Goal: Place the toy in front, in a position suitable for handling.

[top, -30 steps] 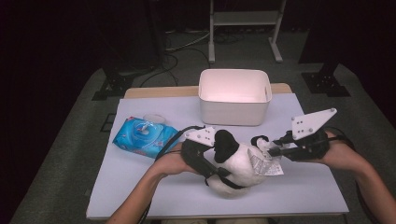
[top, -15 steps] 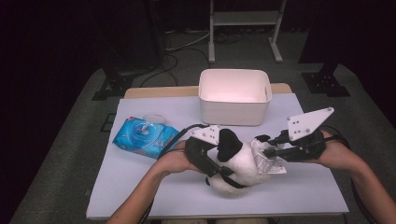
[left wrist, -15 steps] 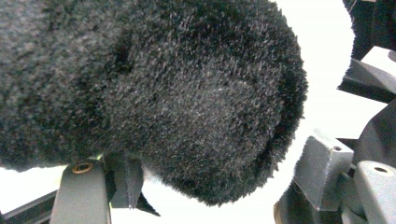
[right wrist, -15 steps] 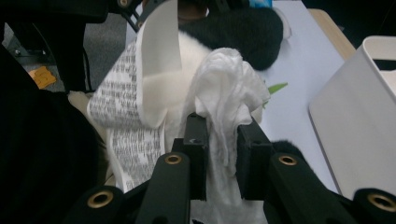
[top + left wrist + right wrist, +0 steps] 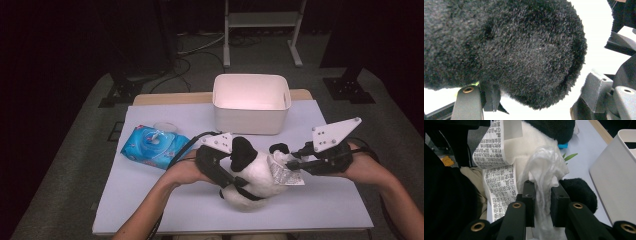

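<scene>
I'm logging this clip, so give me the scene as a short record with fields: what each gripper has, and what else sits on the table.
work in hand: wiping a plush panda with a wet wipe
left gripper: jaws around the panda's black limb, holding the toy
right gripper: jaws shut on the wet wipe, against the white fur
printed tag: hangs off the panda
white bin: behind the panda
blue wipes pack: left of the panda, lid open
table: white top

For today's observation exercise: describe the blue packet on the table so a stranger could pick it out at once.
Start at the white bin at the table's far edge, then look to its left and nearer. There lies the blue wet-wipe pack, flat, the one coloured item beside the black-and-white plush panda.
</scene>
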